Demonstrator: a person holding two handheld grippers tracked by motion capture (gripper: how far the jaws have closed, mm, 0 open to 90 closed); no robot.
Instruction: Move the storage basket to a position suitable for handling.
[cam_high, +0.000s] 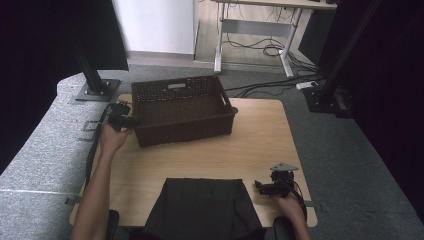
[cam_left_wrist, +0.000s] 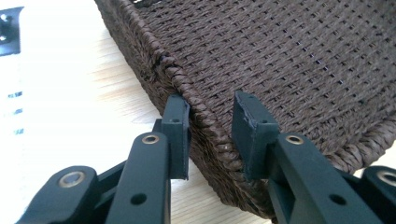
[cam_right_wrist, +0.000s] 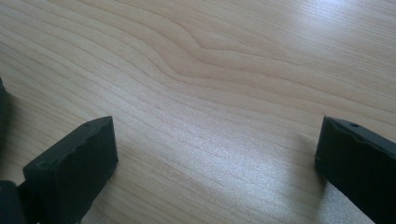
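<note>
We see a light wooden table (cam_high: 210, 155) with rounded corners standing on grey speckled carpet (cam_high: 40, 150), dark curtains at both sides, a white wall panel behind, and a desk frame (cam_high: 255, 30) with loose cables (cam_high: 270, 50) on the floor at the back. 2 black stand bases sit on the carpet, 1 at the table's far left (cam_high: 95, 90) and 1 at the far right (cam_high: 325, 100). The dark brown woven basket (cam_high: 182, 107) sits on the far left half of the table, empty inside as far as we see. The left gripper (cam_high: 131, 121) is at the basket's near left corner; in the left gripper view its 2 jaws straddle the basket's rim (cam_left_wrist: 205, 116), 1 outside touching the weave, the other inside with a small gap visible, jaws narrow, so we count no firm grip. A folded black cloth (cam_high: 202, 207) lies at the near edge, centre. The right gripper (cam_high: 257, 186) rests low by the near right corner, just beside the cloth; the right gripper view shows its jaws spread wide over bare wood grain (cam_right_wrist: 210, 93), nothing between them. Both forearms come in from the bottom.
</note>
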